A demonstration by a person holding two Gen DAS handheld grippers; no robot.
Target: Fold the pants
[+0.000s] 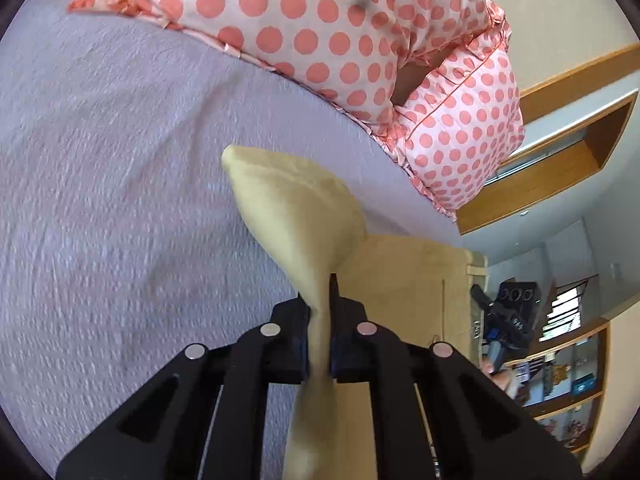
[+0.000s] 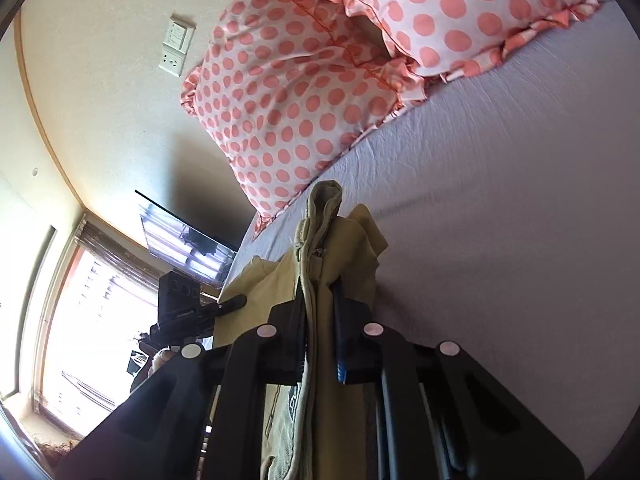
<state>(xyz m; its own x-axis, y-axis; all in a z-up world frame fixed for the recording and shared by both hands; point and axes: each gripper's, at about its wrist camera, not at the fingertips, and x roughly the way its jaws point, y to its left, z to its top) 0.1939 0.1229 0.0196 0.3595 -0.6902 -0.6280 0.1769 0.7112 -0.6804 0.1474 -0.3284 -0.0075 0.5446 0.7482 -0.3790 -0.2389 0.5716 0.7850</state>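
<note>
Pants (image 1: 296,216) of soft, limp tan cloth hang bunched above the lavender bed (image 1: 120,160), pinched by left gripper (image 1: 320,300) and, at the thicker waistband, right gripper (image 2: 320,292), likely the surest hold.

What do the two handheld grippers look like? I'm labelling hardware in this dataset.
Both look alike. The left gripper and right gripper are matte black, with angular linkage arms carrying cut-out slots and four round silver pivot caps each. Flat black fingers taper forward. The right gripper shows a blue strip on one finger. No cables or sleeves are clearly visible.
</note>
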